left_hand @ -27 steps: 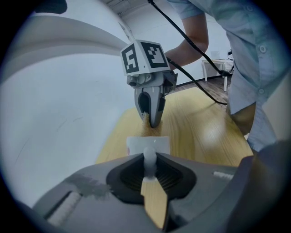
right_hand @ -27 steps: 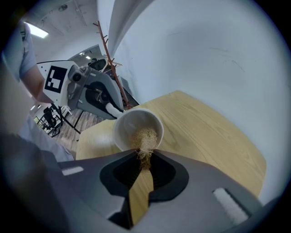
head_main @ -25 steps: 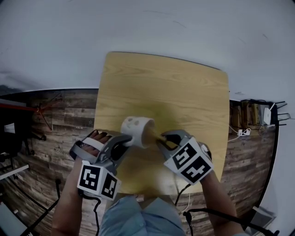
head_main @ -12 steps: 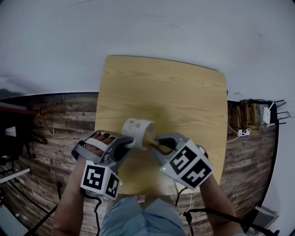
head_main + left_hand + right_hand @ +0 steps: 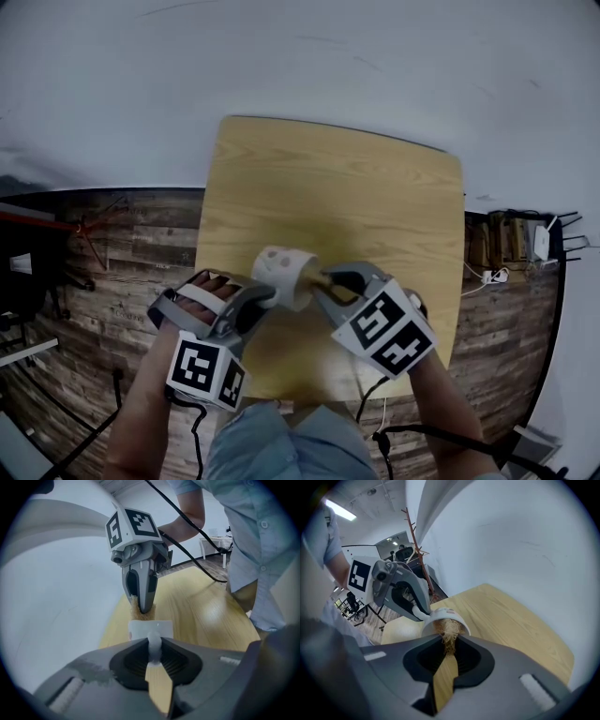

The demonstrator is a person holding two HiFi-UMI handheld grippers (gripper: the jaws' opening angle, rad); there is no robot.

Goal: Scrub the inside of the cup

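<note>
Lying sideways, cup point(image 5: 284, 272) in left hand-held gripper point(image 5: 265, 293)

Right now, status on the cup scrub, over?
Left gripper shut on cup handle, cup tilted over table. Right gripper shut on scrubber, fibres in cup's mouth. Nothing in the way.

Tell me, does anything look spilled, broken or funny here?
Nothing is spilled or broken. The white round cup lies tipped sideways in the air, its handle pinched by the left gripper, while the right gripper pokes a tan fibrous scrubber into its mouth. That suits scrubbing.
</note>
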